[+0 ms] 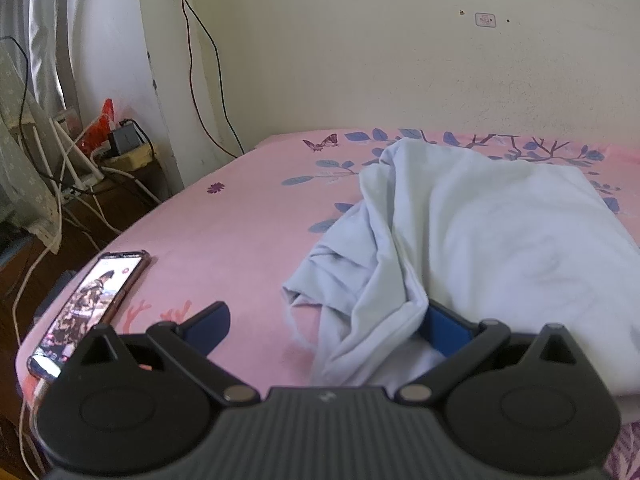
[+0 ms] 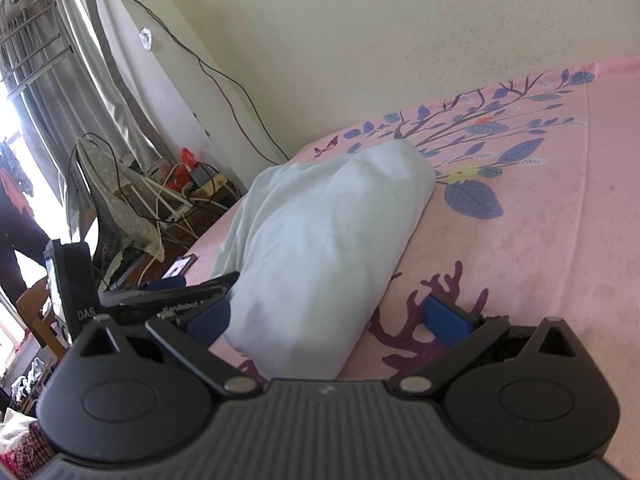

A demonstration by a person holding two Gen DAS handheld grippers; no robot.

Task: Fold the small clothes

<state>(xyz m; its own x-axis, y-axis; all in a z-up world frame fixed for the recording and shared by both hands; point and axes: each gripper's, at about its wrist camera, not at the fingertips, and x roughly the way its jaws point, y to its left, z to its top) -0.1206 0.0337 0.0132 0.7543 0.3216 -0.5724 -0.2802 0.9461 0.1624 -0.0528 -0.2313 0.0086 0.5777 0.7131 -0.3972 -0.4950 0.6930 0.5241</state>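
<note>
The pale blue-white cotton garment (image 1: 480, 232) is lying bunched up on the pink bed sheet with blue leaf and butterfly print (image 1: 240, 220), roughly mid-bed and up toward the cream wall (image 1: 360, 60).

Going left to right in the left wrist view: there's a messy corner with white and black cables (image 1: 80, 176) and a red plastic bag (image 1: 105, 116), then a smartphone with its screen lit up (image 1: 88, 308) sitting flat near the bed's left edge, well apart from the garment. The left gripper (image 1: 326, 326) has its blue-padded fingers (image 1: 210, 322) spread wide. The left finger is over bare sheet, and the right one is tucked against the garment's crumpled near edge, with cloth draped over it. Nothing is pinched between them as far as I can see.

In the right wrist view, a grey curtain (image 2: 60, 92) hangs by a bright window on the far left, with the same cable clutter below it. The left gripper's black body pokes in just beside the garment's left side. The right gripper (image 2: 328, 320) is spread apart too, with the garment's rounded near end sitting between its fingers, closer to the left finger. The right finger is over the purple coral print (image 2: 420, 320) on the sheet.
</note>
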